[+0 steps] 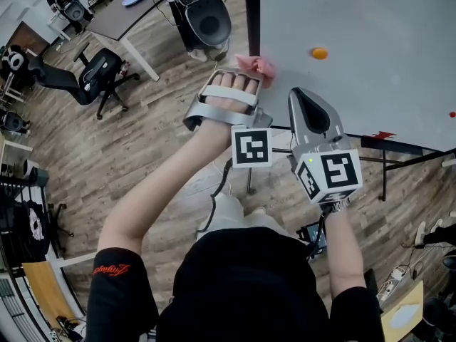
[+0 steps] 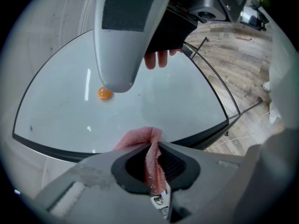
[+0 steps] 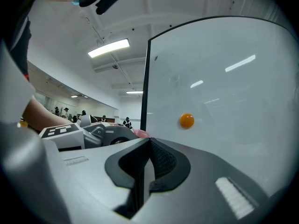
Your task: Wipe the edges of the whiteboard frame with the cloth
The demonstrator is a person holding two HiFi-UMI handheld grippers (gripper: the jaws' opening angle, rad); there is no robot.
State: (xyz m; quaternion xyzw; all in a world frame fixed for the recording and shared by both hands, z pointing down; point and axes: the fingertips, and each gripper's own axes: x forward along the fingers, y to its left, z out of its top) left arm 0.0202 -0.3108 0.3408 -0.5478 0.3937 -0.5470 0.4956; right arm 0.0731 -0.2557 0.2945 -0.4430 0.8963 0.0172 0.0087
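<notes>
The pink cloth (image 1: pixel 258 66) sits at the upper centre of the head view, right at the whiteboard's dark frame (image 1: pixel 251 13). It is pinched tight in the jaws of the left gripper (image 2: pixel 156 160). The right gripper (image 3: pixel 148 148) has its jaws closed on nothing, below the orange magnet (image 1: pixel 319 53). A good wipe probably means pressing the bunched cloth firmly onto the frame and following its edge steadily.

We are in an open-plan office or lab workspace. We see a wood-plank floor (image 1: pixel 149 148), black swivel chairs (image 1: pixel 98 73) on castors beside a white-legged desk (image 1: pixel 114 14), and a large whiteboard (image 1: pixel 356 20) on a black stand. Long ceiling strip lights (image 3: pixel 108 48) run overhead, and other people (image 3: pixel 83 112) stand far across the room.
</notes>
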